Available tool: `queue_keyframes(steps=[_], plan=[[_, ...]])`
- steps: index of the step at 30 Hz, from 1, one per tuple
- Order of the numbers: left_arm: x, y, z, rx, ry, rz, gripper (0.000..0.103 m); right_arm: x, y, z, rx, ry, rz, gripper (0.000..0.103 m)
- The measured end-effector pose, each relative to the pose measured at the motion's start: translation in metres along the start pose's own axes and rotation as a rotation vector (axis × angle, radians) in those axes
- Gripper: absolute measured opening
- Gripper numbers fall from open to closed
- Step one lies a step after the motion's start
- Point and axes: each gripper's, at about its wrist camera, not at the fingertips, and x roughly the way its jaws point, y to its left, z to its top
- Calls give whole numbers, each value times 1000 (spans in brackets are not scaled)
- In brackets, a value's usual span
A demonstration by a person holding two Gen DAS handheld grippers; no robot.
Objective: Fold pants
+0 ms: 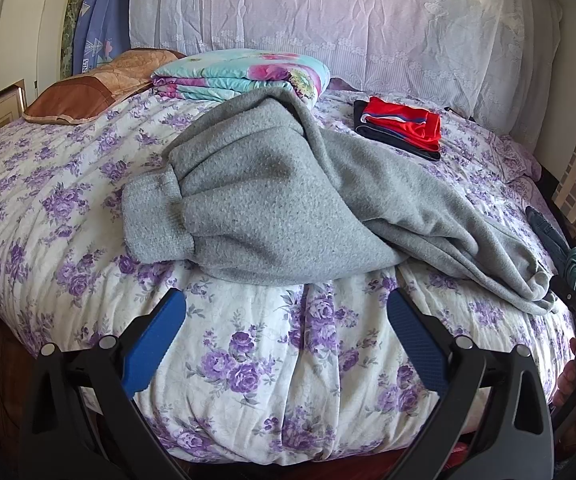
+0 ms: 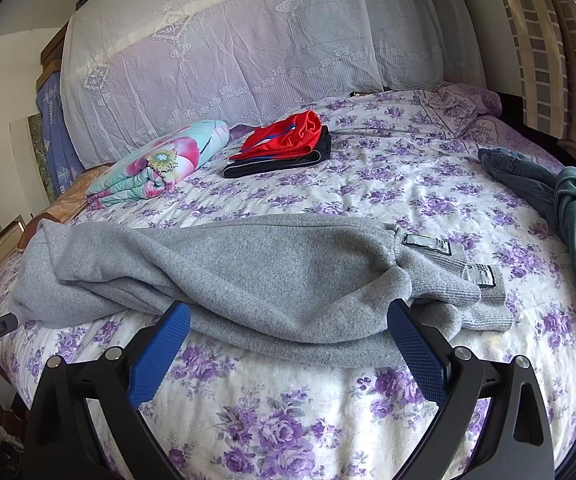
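Both claws hang spread and empty over the near edge of the bed point(image 1: 272, 360): the left gripper point(image 1: 286, 312) short of the cloth, the right gripper point(image 2: 288, 322) at its hem. Just beyond, the grey pants point(image 2: 248, 272) lie rumpled across the quilt (thick fleece, probably soft, floppy, not slippery). The ribbed cuff point(image 1: 152, 216) and waistband point(image 2: 447, 268) look like the firmest holds.

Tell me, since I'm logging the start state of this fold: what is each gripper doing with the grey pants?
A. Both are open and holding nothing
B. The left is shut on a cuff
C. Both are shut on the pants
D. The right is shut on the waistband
A: the left gripper and right gripper both stand wide open just short of the grey pants, which lie crumpled on the floral bedspread.
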Motion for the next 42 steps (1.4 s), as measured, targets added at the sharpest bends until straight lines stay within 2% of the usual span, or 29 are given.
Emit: queue_keyframes(steps=[17,26,30,34,38,42], plan=[[2,0,-1,-1,4,1,98,0,0,0,0,2,0,99],[28,17,-7,-52,70,16,98,9,2,-7,-4,34,1,99],[45,33,-11,-108,125,20,98,21,-5,-11,1,112,76,99],[52,46,-13,-144,142,5,98,25,-29,-17,112,186,203,99],[57,47,-13,-102,122,38,98,33,-42,-27,211,266,304,99],[70,39,-14,-16,114,123,98,56,-38,-31,215,328,325,100]])
